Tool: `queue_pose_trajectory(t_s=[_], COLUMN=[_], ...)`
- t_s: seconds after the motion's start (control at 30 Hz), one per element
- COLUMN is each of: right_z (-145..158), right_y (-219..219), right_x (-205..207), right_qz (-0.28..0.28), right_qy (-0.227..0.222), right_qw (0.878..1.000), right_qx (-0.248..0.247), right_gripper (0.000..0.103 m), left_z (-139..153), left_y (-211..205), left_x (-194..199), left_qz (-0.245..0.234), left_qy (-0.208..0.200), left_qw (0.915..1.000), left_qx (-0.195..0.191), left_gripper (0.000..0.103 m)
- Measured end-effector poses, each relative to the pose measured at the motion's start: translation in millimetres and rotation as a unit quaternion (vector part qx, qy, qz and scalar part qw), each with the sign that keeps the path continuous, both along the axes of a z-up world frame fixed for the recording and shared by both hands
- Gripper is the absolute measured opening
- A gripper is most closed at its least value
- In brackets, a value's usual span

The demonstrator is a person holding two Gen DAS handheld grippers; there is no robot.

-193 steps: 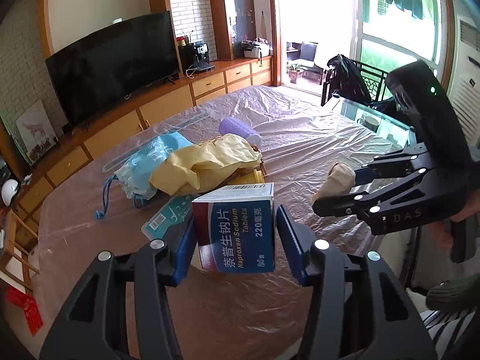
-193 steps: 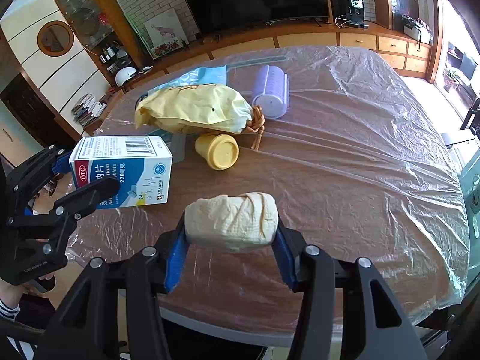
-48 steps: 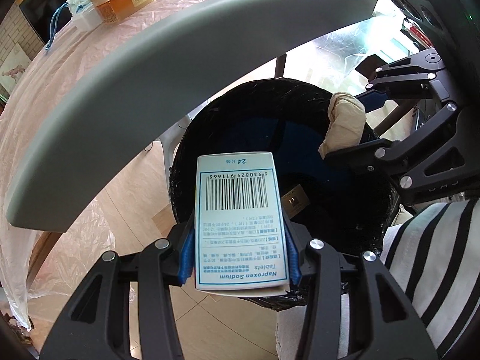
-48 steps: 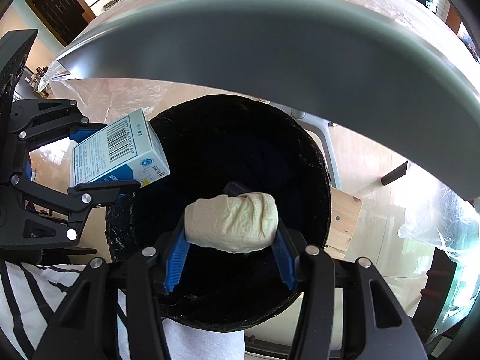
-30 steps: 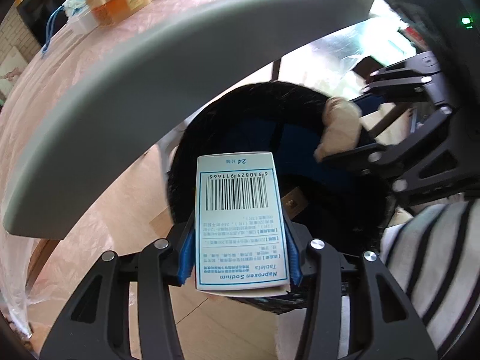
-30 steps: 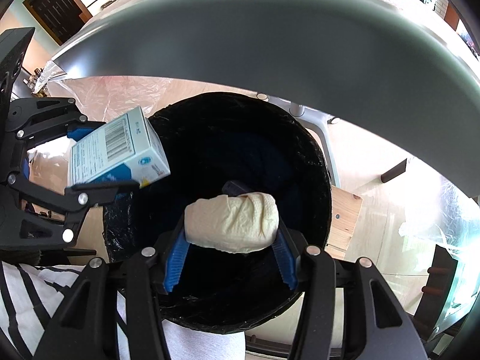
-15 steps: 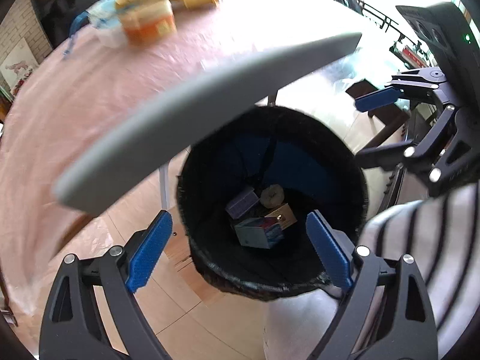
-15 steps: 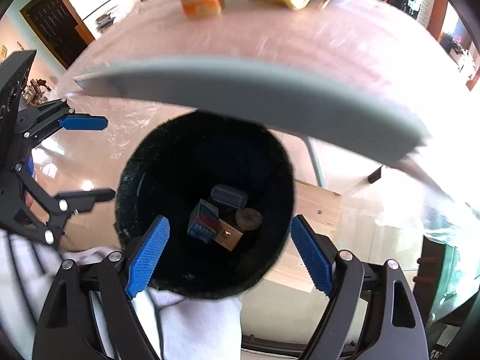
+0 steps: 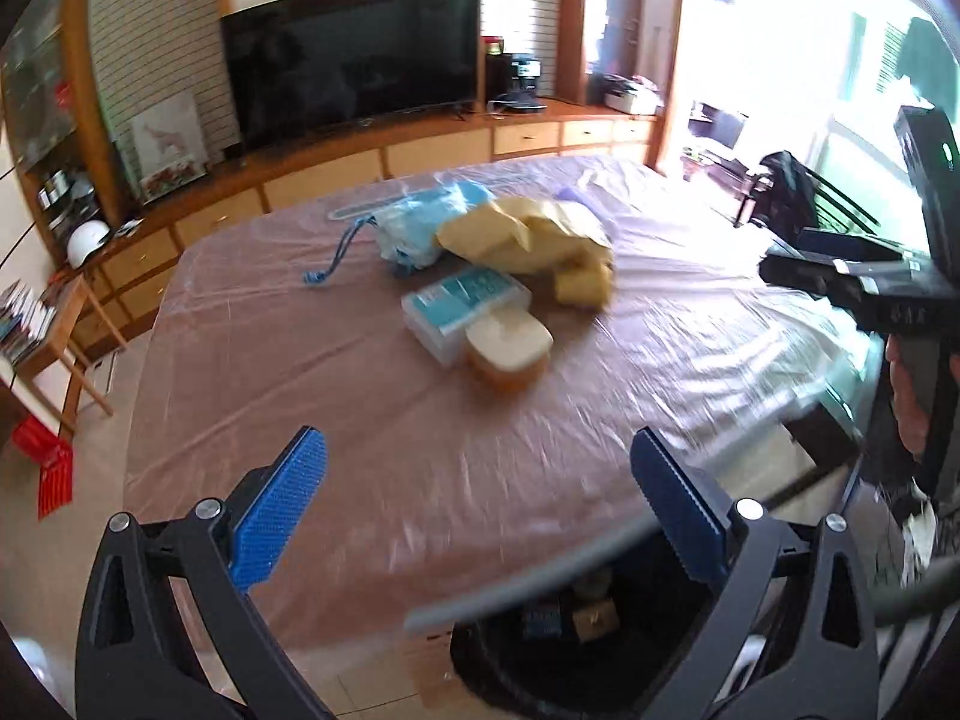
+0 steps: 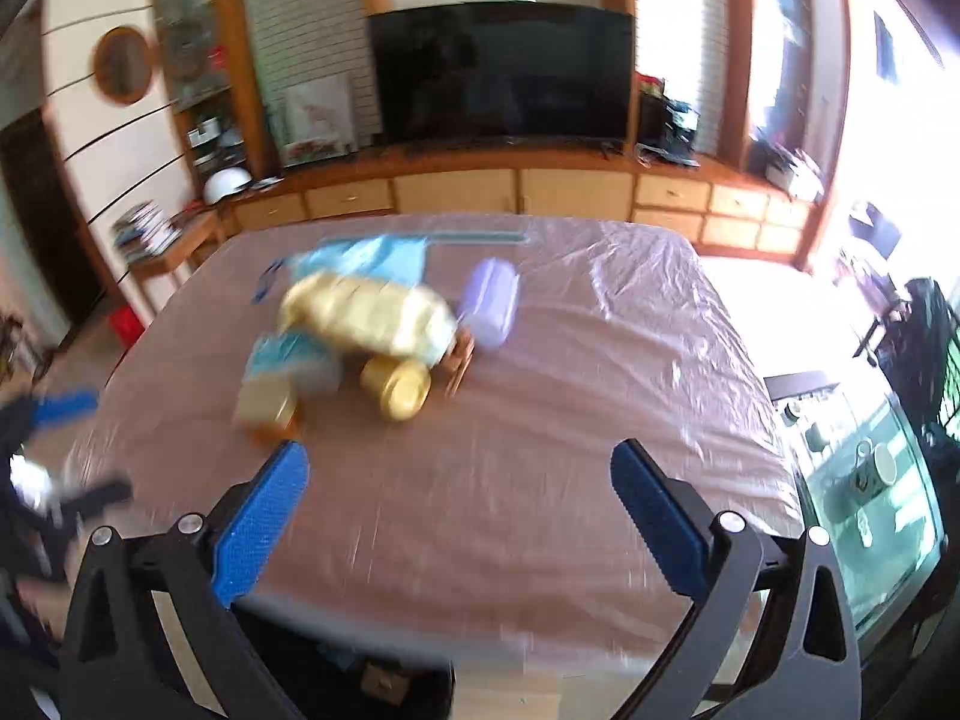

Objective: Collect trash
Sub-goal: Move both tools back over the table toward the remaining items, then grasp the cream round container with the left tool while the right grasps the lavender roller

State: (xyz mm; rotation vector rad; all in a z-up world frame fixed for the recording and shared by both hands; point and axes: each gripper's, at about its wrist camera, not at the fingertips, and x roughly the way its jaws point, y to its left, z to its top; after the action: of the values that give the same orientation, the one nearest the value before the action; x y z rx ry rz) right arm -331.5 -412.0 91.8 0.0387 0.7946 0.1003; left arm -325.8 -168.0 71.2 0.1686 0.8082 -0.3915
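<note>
Both grippers are opening wide with nothing between their blue fingers (image 9: pixel 282 501) — the left gripper (image 9: pixel 480 510) and the right gripper (image 10: pixel 459 516) point down over the plastic-covered tabletop (image 9: pixel 336 372). Below the tabletop's near edge sits the black trash bin (image 9: pixel 510 660), with small boxes blurred inside it. Mid-tabletop lies a cluster: a yellow bag (image 9: pixel 528 234), a light-blue bag (image 9: pixel 420 222), a clear plastic box (image 9: pixel 465 306) touching an orange jar (image 9: pixel 509 351), a yellow cup (image 10: pixel 399 387) and a purple roller (image 10: pixel 492 303).
</note>
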Motion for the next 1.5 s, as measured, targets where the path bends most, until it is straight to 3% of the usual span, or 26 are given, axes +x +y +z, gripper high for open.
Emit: queue_pose_trajectory(t_s=[0.2,0.43,0.6,0.83,1.1,1.5], right_z=[1.0,-28.3,-38.3,-37.0,-58.2,-72.8], right_y=[3.9,0.4,-1.1,-11.5,-18.2,-4.3], right_x=[75.1,131.8,159.1,171.7,188.7,204.0], right_qz=[-0.019,-0.034,-0.04,-0.051,-0.067,-0.069], right_qy=[0.015,0.077,0.09,0.091,0.137,0.161], right_qw=[0.999,0.996,0.994,0.993,0.984,0.98], right_qx=[-0.021,0.023,0.039,0.056,0.097,0.09], right_gripper=[0.099,0.098,0.098,0.093,0.081,0.079], left_z=[-13.7,-32.9,-42.2,-42.7,-44.6,-50.6], left_y=[-27.0,-45.3,-50.3,-55.2,-57.6,-50.5], left_x=[29.9,51.6,59.8,65.4,72.4,78.2], left_qz=[0.004,0.013,0.024,0.028,0.034,0.041], left_qy=[0.016,0.046,0.059,0.055,0.069,0.089], left_qw=[0.9996,0.9981,0.9973,0.9975,0.9966,0.9949], left_qx=[0.021,0.039,0.038,0.033,0.03,0.027], left_gripper=[0.101,0.101,0.098,0.095,0.08,0.07])
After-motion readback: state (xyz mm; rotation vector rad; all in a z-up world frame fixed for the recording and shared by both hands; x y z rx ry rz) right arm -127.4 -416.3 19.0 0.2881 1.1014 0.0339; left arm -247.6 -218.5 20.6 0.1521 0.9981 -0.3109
